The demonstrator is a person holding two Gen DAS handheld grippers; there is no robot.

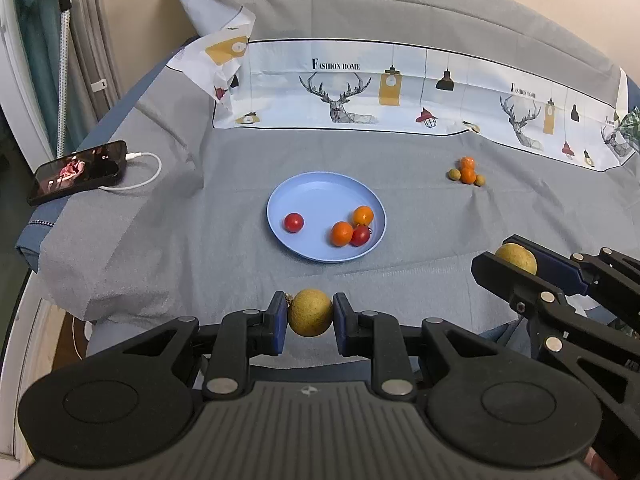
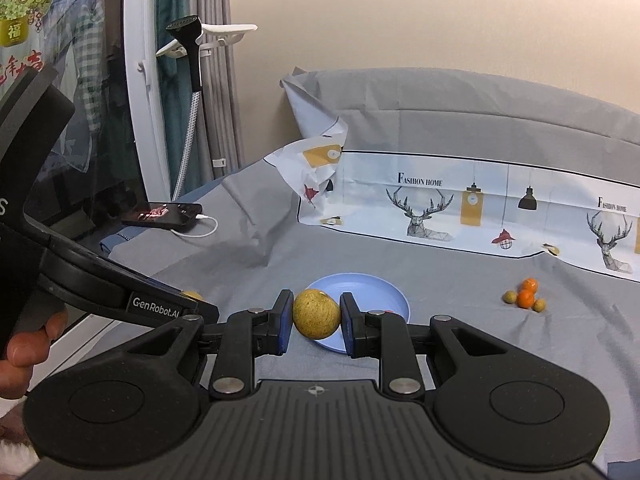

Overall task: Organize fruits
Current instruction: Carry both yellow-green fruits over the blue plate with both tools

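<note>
My left gripper (image 1: 310,318) is shut on a round yellow-brown fruit (image 1: 310,312), held above the grey cloth short of the blue plate (image 1: 312,192). The plate holds two orange fruits (image 1: 342,233) and two red ones (image 1: 294,222). My right gripper (image 2: 316,316) is shut on a second yellow-brown fruit (image 2: 316,314), in front of the same plate (image 2: 384,292); it also shows at the right in the left wrist view, around its fruit (image 1: 516,258). A small heap of orange and yellow-brown fruits (image 1: 466,171) (image 2: 525,296) lies on the cloth to the right.
A phone (image 1: 78,172) on a white cable lies at the bed's left edge. A deer-print cloth (image 1: 360,88) runs across the back. A person's hand (image 2: 24,344) holds the left gripper's handle. A garment steamer (image 2: 192,52) stands by the curtain at left.
</note>
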